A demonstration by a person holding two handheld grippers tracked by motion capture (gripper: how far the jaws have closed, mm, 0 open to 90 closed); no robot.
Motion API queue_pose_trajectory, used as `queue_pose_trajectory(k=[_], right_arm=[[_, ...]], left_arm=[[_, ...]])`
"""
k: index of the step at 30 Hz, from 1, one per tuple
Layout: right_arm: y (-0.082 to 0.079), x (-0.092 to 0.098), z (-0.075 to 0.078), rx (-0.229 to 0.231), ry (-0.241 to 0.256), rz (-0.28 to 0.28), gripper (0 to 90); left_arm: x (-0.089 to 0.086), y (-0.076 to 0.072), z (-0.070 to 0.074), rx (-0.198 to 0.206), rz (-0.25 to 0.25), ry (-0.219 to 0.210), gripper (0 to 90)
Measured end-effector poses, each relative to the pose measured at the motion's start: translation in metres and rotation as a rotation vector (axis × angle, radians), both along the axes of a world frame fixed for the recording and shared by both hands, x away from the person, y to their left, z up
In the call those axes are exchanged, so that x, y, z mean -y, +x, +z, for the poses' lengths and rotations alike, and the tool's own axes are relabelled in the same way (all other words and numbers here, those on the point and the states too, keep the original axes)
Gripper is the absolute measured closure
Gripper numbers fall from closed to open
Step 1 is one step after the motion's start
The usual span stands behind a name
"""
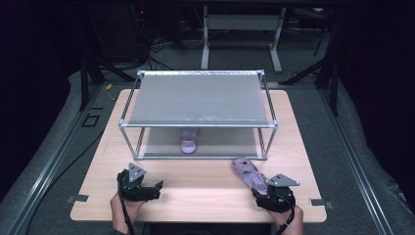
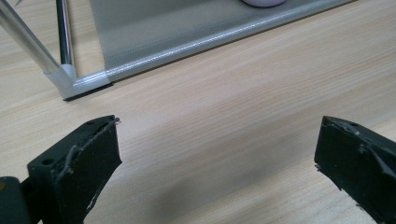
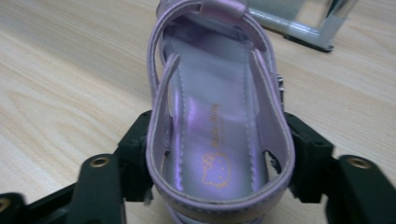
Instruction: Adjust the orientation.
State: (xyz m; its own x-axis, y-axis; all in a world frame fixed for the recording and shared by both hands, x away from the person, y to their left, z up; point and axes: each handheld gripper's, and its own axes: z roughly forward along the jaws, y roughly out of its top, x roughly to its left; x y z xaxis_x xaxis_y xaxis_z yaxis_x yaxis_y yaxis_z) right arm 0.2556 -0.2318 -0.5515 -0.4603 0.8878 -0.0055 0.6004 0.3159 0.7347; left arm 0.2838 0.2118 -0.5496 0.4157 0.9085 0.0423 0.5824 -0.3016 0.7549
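Note:
A purple child's sandal (image 1: 248,173) lies on the wooden table in front of the rack's right corner. My right gripper (image 1: 266,192) is shut on the heel end of the sandal (image 3: 217,116), one jaw on each side. A second purple sandal (image 1: 189,141) stands on the lower shelf of the metal shoe rack (image 1: 198,125), toe toward me; its toe (image 2: 263,2) peeks in at the top of the left gripper view. My left gripper (image 1: 155,188) rests near the table's front left, open with bare table between its jaws (image 2: 217,154).
The two-tier rack has grey fabric shelves and silver tubes; its front left foot (image 2: 70,81) is just ahead of my left gripper. The table's front edge (image 1: 195,219) is close behind both hands. Dark floor and a stand lie beyond.

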Motion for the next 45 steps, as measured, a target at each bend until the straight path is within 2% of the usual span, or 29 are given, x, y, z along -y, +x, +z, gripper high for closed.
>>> queue_pose_trajectory(k=[4, 6, 10, 18, 21, 22, 28, 29, 33, 37, 41, 45], right_arm=[[-0.003, 0.003, -0.003, 0.027, 0.021, 0.0, 39.5], [-0.003, 0.003, -0.003, 0.035, 0.02, -0.005, 40.1], [-0.004, 0.006, -0.004, 0.039, 0.05, 0.0, 40.6], [-0.01, 0.006, -0.002, 0.089, 0.064, 0.009, 40.8], [-0.011, 0.006, 0.001, 0.097, 0.072, 0.019, 40.9], [-0.012, 0.006, 0.002, 0.094, 0.057, 0.014, 40.9], [-0.014, 0.005, 0.007, 0.127, 0.068, 0.017, 41.0], [-0.014, 0.005, 0.008, 0.141, 0.069, 0.01, 41.0], [-0.016, 0.005, 0.014, 0.147, 0.072, 0.017, 41.1], [-0.016, 0.004, 0.019, 0.168, 0.078, 0.016, 41.1], [-0.014, 0.003, 0.024, 0.182, 0.085, 0.018, 41.3], [-0.009, 0.002, 0.028, 0.182, 0.089, 0.018, 41.4]], left_arm=[[0.001, 0.001, -0.002, -0.007, -0.004, -0.005, 0.0], [0.002, 0.0, -0.003, -0.014, -0.013, 0.006, 0.0], [-0.003, -0.001, -0.002, -0.005, 0.001, -0.002, 0.0], [-0.007, -0.004, 0.0, 0.005, 0.003, -0.012, 0.0], [-0.008, -0.005, 0.001, 0.011, 0.007, -0.016, 0.0], [-0.008, -0.005, 0.001, 0.012, 0.006, -0.015, 0.0], [-0.01, -0.008, 0.004, 0.022, 0.008, -0.015, 0.0], [-0.009, -0.008, 0.004, 0.027, 0.01, -0.018, 0.0], [-0.008, -0.008, 0.005, 0.039, -0.007, -0.036, 0.0], [-0.008, -0.008, 0.006, 0.042, -0.007, -0.023, 0.0], [-0.009, -0.009, 0.005, 0.041, -0.007, -0.028, 0.0], [-0.008, -0.007, 0.004, 0.035, -0.006, -0.026, 0.0]])
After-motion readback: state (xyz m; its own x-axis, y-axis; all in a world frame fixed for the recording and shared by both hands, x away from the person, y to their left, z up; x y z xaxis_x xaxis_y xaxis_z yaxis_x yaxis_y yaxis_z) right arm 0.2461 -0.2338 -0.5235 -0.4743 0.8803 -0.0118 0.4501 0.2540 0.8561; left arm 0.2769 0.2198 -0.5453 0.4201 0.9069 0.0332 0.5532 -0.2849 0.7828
